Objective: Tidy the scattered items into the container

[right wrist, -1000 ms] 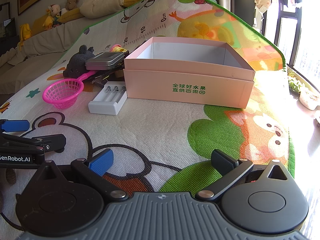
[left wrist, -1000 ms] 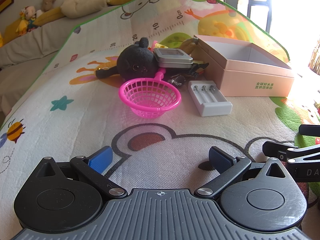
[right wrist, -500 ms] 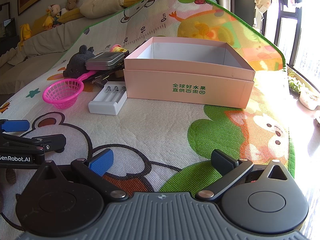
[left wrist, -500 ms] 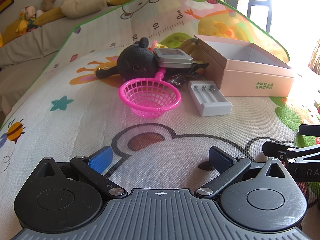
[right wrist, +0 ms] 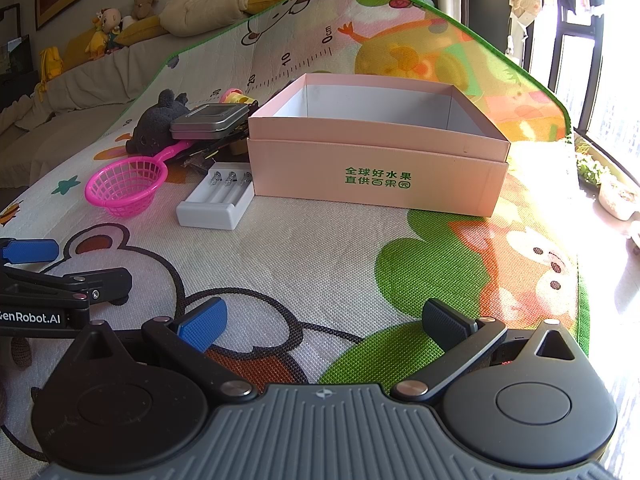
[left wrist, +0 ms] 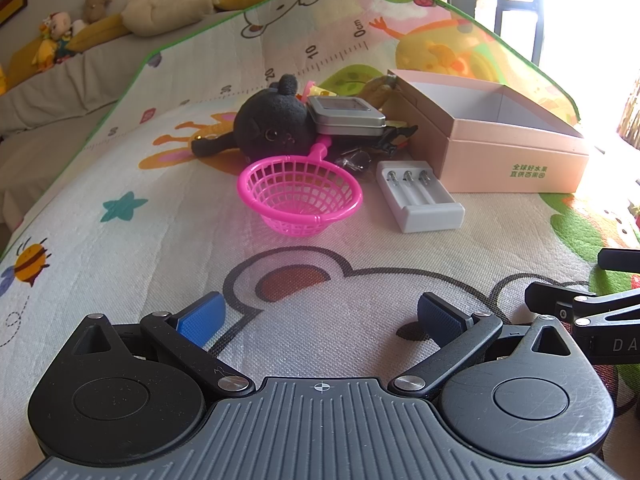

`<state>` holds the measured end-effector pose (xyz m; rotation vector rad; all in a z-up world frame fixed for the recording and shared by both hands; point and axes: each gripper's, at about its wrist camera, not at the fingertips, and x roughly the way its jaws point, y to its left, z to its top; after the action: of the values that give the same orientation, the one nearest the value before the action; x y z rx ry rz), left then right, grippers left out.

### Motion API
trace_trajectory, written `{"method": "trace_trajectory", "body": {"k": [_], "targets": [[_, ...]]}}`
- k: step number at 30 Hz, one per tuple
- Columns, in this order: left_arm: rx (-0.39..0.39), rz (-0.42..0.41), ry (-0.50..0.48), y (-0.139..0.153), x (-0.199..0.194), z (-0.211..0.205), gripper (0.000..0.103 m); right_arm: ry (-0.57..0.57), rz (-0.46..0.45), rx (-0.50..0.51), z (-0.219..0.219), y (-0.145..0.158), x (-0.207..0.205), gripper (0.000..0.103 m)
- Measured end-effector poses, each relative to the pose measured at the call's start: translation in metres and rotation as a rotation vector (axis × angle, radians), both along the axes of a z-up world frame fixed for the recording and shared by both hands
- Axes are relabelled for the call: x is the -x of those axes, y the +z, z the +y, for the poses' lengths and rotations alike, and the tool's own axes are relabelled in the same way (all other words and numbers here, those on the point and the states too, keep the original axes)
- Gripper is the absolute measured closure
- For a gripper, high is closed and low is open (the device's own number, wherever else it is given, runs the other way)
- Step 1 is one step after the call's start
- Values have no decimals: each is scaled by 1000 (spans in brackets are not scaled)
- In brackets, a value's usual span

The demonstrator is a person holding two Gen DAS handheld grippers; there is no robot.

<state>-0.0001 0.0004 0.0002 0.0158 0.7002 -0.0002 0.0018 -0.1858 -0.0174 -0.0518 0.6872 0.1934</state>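
Nothing has moved since the earlier frames: both grippers sit low over the play mat (left wrist: 120,168) exactly as before, and the clutter is untouched. The left gripper (left wrist: 320,316) has its fingers spread wide with nothing between them, facing the pile of items. Farthest left in that pile lies a black plush toy (left wrist: 272,128), with a metal tin (left wrist: 344,114) resting against its right side, on top of some dark small things too jumbled to tell apart. Just in front is a pink basket (left wrist: 300,196), its handle pointing back toward the toy. To its right lies a white battery charger (left wrist: 420,200), just beside the front left corner of the pink box (right wrist: 376,172), which stands open and empty. The right gripper (right wrist: 324,324), facing the box, also has its fingers spread apart and holds nothing.
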Motion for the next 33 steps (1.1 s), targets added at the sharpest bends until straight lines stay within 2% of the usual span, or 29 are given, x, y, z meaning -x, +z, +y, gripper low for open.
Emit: {"method": "trace_trajectory", "body": {"k": [13,25,33], "targets": [[-3,35,-35,3,11,2,0,-5,43,19,3,3,19,0],[-13,31,-53,3,15,1,0,-24,95,13,3,7,23,0],[38,9,-53,5,14,13,0,-28,87,14,6,9,24,0]]}}
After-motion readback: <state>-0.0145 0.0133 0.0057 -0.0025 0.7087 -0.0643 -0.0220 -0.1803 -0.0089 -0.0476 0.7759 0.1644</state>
